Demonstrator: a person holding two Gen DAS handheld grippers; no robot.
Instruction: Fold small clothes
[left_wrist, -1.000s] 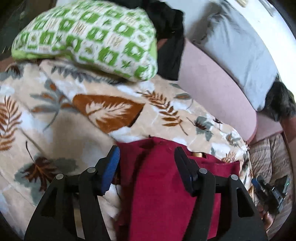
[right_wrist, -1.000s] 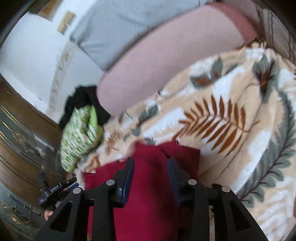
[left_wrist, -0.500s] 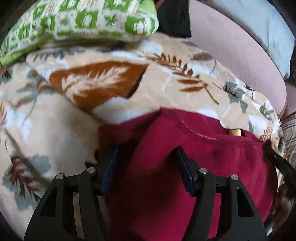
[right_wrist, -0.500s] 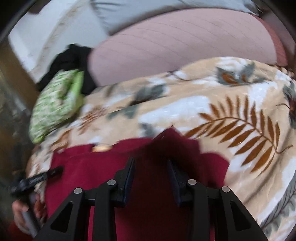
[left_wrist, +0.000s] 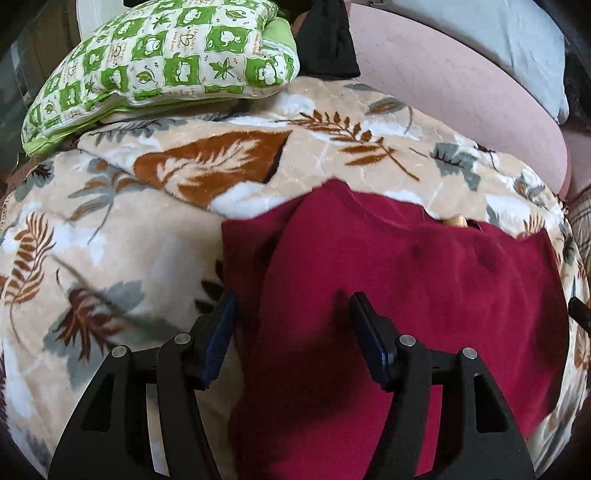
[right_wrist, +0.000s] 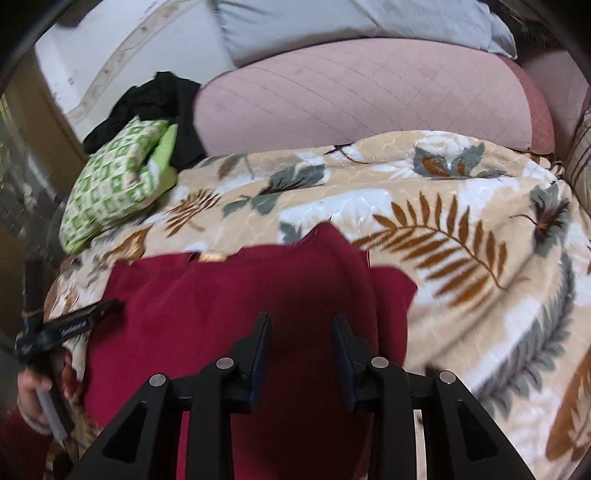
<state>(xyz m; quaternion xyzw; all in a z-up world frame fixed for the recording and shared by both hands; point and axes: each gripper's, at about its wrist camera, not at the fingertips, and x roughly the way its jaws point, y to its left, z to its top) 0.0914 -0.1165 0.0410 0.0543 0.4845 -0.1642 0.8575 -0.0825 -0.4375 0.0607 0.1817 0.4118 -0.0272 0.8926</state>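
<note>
A dark red garment (left_wrist: 406, 288) lies spread on the leaf-patterned blanket (left_wrist: 129, 258), its neckline with a small yellow tag (left_wrist: 456, 221) at the far side. My left gripper (left_wrist: 292, 299) hangs open just above the garment's left part, the left finger over its edge and red cloth showing between the jaws. In the right wrist view the garment (right_wrist: 207, 306) fills the foreground. My right gripper (right_wrist: 301, 319) hovers over its right part, jaws narrowly apart, pads not pressing the cloth. The left gripper (right_wrist: 85, 317), held by a hand (right_wrist: 37, 391), shows at the garment's left edge.
A green-and-white patterned pillow (left_wrist: 159, 70) rests at the blanket's far left, with black clothing (left_wrist: 325, 40) beside it. A pink quilted cushion (right_wrist: 354, 99) and a grey pillow (right_wrist: 332, 26) lie behind the blanket. A striped cushion (right_wrist: 580, 155) is at the right edge.
Both grippers have dropped closer to the red garment and tilted down. The garment, bunched narrow a second ago, now lies spread wide. The right jaws have narrowed slightly.
</note>
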